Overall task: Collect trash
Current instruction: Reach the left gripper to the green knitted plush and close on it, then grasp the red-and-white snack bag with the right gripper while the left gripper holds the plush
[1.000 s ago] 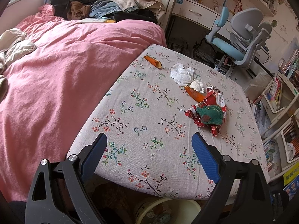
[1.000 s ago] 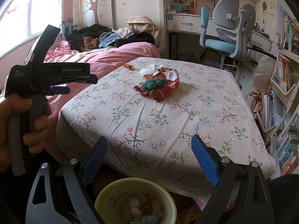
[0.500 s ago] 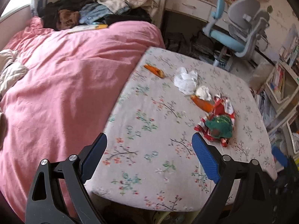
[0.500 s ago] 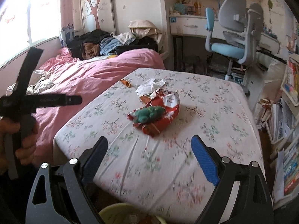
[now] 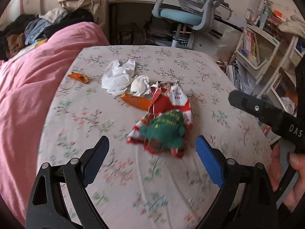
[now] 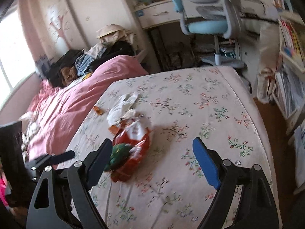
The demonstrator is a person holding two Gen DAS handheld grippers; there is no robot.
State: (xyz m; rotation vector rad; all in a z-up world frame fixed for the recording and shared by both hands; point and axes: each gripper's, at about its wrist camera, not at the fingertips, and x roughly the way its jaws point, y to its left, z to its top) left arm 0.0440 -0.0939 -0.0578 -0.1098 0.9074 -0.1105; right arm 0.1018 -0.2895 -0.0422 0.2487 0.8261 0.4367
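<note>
both grippers moved over the table (image 5: 190, 194) toward the wrappers (image 5: 164, 122), jaws open, empty

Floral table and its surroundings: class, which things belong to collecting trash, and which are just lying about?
Trash:
red wrapper
green wrapper
white paper
tissue ball
orange scraps

Lying about:
pink duvet
clothes pile
desk chair
books

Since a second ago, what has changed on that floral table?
Both grippers have swung in over the floral table toward the red snack wrapper and green wrapper; the yellow bin has dropped out of view. The left gripper is open and empty; the right gripper has just been closing slightly, nothing held. The trash has not moved.
</note>
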